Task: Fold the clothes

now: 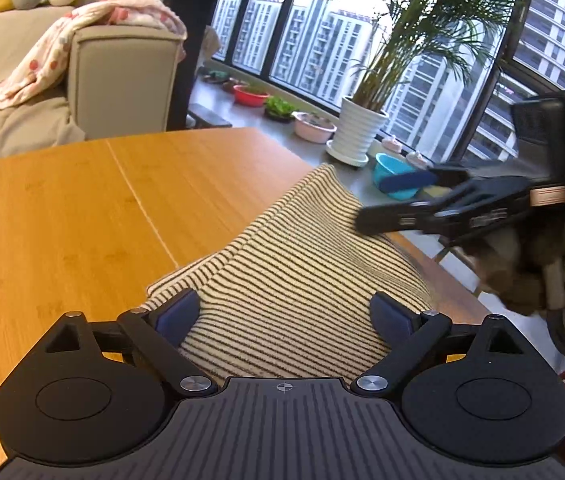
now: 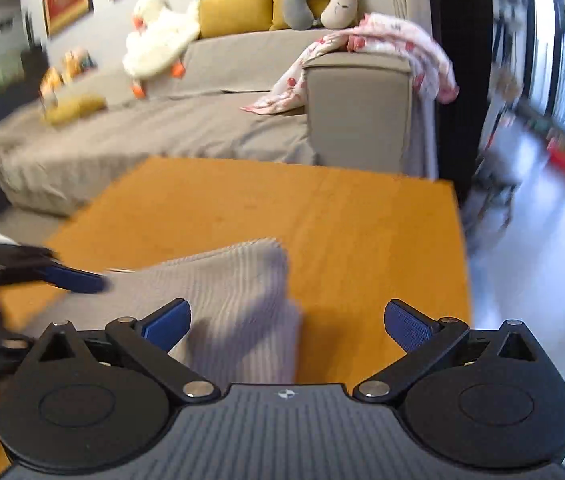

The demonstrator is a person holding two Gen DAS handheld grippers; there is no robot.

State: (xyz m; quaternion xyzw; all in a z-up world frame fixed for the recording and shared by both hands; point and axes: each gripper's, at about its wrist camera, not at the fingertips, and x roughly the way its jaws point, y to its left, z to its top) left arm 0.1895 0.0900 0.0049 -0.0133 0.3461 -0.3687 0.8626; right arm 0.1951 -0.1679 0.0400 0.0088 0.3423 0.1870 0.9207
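A folded cream garment with thin dark stripes (image 1: 294,264) lies on the wooden table (image 1: 62,220). My left gripper (image 1: 286,316) is open, its blue pads on either side of the garment's near end, just above it. My right gripper (image 1: 402,196) shows in the left wrist view at the right, open, over the garment's far right edge. In the blurred right wrist view the right gripper (image 2: 286,324) is open above the garment (image 2: 234,292), with the left gripper's blue fingertip (image 2: 78,280) at the left.
A beige sofa (image 2: 202,120) with cushions, soft toys and a pink patterned blanket (image 2: 382,40) stands beyond the table. A potted palm (image 1: 362,128) and several small bowls sit along the window ledge. The table's right edge drops to the floor (image 2: 522,260).
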